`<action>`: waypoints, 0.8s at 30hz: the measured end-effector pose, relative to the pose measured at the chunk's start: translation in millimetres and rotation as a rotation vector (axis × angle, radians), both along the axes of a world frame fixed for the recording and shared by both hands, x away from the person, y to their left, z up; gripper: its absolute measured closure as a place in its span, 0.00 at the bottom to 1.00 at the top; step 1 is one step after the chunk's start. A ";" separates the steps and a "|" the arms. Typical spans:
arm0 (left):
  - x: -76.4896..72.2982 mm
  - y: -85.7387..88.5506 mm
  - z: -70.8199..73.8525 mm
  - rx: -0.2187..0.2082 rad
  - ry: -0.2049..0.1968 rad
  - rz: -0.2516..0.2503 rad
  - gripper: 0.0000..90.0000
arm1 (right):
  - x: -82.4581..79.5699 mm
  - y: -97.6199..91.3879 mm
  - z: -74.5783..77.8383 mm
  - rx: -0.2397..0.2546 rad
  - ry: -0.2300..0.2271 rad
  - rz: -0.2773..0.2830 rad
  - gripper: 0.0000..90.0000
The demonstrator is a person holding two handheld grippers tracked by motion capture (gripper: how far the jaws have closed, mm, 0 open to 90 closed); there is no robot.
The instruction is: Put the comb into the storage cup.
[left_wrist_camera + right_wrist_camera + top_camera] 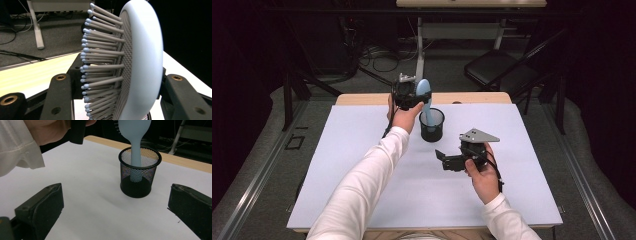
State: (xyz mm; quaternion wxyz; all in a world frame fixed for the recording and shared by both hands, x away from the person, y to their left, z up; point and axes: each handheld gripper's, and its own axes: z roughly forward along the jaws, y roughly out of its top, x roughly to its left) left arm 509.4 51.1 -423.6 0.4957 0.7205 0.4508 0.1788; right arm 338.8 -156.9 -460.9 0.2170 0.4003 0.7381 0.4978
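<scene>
Left gripper view: the two black jaws are clamped on the head of a pale blue hairbrush (142,62), one on the bristle side and one against the smooth back, with the grey ball-tipped bristles (100,62) pointing left across the frame. Behind the brush lie a strip of wooden table edge (32,75) and dark floor with cables.

From the high view, the left gripper (408,94) sits at the far side of the white table (362,170), holding the brush upright. The handle goes down into a black mesh cup (432,125) that stands just right of that hand, near the middle of the far half of the table. The right gripper view shows the handle (136,157) passing through the cup's rim, its end low inside the mesh; whether it rests on the bottom is hard to tell through the wire.

The right gripper (447,159) hovers nearer the person, well apart from the cup, aimed towards it. Its jaws stand wide apart, with bare table between them. A grey three-cornered plate (479,135) sits on top of it. White sleeves (372,185) cover both forearms. Beyond the table there is a folding chair (497,67) and the legs of another desk.
</scene>
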 end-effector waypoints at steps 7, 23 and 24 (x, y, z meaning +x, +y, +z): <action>-0.5 -1.7 -2.1 0.013 -0.001 -0.007 0.53 | 0.2 0.7 -0.1 -0.003 -0.001 0.003 0.00; 0.1 -8.7 -12.3 0.029 -0.002 -0.015 0.53 | 0.0 -1.4 0.9 0.002 -0.005 -0.004 0.00; 0.3 -8.6 -12.4 0.027 -0.001 -0.018 0.53 | 0.1 -1.3 0.8 0.000 -0.006 -0.004 0.00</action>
